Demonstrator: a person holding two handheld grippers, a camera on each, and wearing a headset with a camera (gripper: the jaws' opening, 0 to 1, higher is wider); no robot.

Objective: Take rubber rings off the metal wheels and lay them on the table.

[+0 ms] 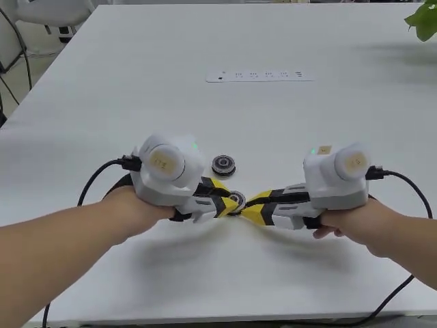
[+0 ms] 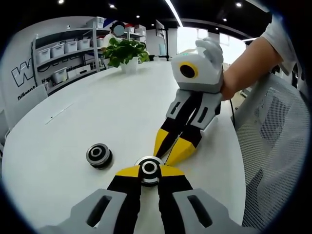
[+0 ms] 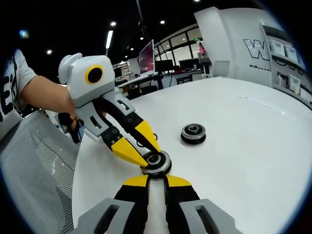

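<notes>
So, nearest the front edge of the worktop [image 1: 205,287], both hands have their tools pointed at each other. The left hand [image 1: 140,208] has the left gripper [image 1: 229,203] angled in toward the middle. The right hand [image 1: 348,222] brings the right gripper [image 1: 244,205] in from the other side. The yellow tips meet at one small metal wheel [image 1: 236,199] lying flat on the white surface.

In the left gripper view the left jaws sit either side of that wheel and are closed in on it, so it's pinned between the yellow tips. The right jaws are narrow, with barely a gap between them, and their tips touch the wheel's right edge. I honestly can't tell if they've pinched anything or are just resting against it. Black cables [image 1: 95,181] trail off the backs of both grippers toward the near edge.

Just beyond the tips and a bit to the left sits a second wheel [image 1: 223,165]. It lies flat on the worktop, apart from both grippers, with its black ring [image 3: 193,141] on around the rim. Further back in the middle there's a white power strip [image 1: 259,75] on the surface. The far right corner has some green leaves of a plant [image 1: 423,20], and at far left a chair [image 1: 48,17] sits past the worktop's edge.
</notes>
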